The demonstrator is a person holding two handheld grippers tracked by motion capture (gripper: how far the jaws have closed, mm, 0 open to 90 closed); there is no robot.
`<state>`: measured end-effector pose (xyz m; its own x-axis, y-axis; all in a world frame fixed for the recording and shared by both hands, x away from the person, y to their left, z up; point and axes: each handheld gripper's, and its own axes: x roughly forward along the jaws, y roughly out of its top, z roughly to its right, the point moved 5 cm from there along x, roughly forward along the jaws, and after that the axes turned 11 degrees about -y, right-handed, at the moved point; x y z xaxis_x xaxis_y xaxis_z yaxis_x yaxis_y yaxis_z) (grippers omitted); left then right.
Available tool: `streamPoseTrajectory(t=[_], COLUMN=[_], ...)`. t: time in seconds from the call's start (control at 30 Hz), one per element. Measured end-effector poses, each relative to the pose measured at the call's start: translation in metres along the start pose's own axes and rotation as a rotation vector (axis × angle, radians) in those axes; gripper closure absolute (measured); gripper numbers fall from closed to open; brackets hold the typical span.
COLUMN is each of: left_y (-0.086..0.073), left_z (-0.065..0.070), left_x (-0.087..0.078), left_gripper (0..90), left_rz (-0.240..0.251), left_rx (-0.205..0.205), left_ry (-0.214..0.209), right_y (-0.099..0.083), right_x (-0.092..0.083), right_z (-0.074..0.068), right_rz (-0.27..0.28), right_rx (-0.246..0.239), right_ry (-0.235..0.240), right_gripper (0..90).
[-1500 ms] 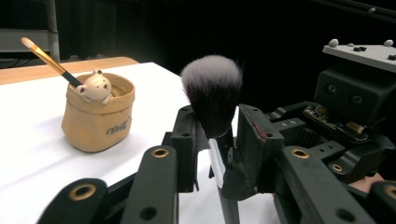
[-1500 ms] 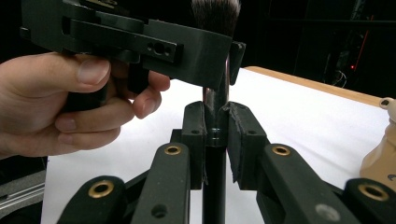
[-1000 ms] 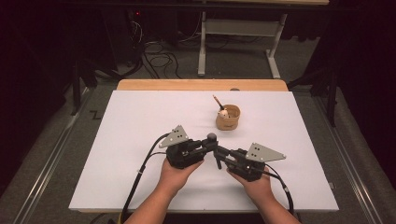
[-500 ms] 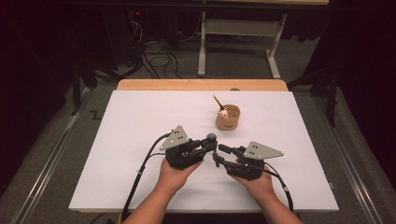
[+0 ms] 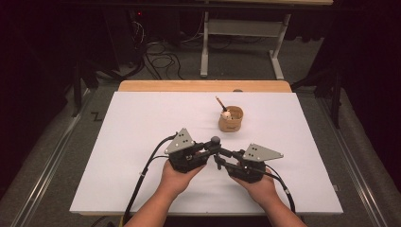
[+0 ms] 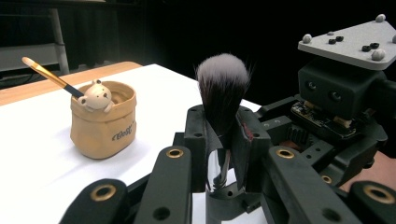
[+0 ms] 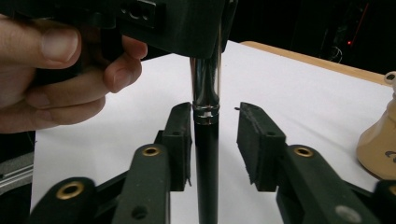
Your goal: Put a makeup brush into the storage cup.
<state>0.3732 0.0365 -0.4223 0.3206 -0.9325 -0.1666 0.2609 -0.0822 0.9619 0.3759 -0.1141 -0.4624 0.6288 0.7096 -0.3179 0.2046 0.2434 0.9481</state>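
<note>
The left gripper (image 6: 219, 154) clamps a brush (image 6: 221, 88) near the cup (image 5: 231, 118), while the right gripper's (image 7: 214, 140) closing jaws flank its handle unpressed.

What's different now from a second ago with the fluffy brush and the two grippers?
Not much. The right gripper has just been closing its jaws around the black handle of the makeup brush; one pad touches it, the other stands off with a gap. The left gripper stays clamped on the brush's silver part, bristles up. Both hands, the tan bear cup and the small brush in it kept their places.
</note>
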Motion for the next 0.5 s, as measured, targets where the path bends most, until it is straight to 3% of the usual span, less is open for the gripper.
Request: streamPoseTrajectory(t=[0.23,0.5], left_y=[-0.0024,-0.0046], left_z=[0.0015,0.0007], left_x=[0.0038,0.0065], left_gripper=[77.8,76.7], left_rz=[-0.012,-0.016], left_rx=[0.000,0.004], left_ry=[-0.014,-0.019], right_y=[0.0030,0.0019], right_x=[-0.0021,-0.0020], right_z=[-0.0025,-0.0016], right_rz=[0.019,-0.002], right_rx=[-0.020,-0.003], right_ry=[0.014,0.023], right_gripper=[76.0,80.0])
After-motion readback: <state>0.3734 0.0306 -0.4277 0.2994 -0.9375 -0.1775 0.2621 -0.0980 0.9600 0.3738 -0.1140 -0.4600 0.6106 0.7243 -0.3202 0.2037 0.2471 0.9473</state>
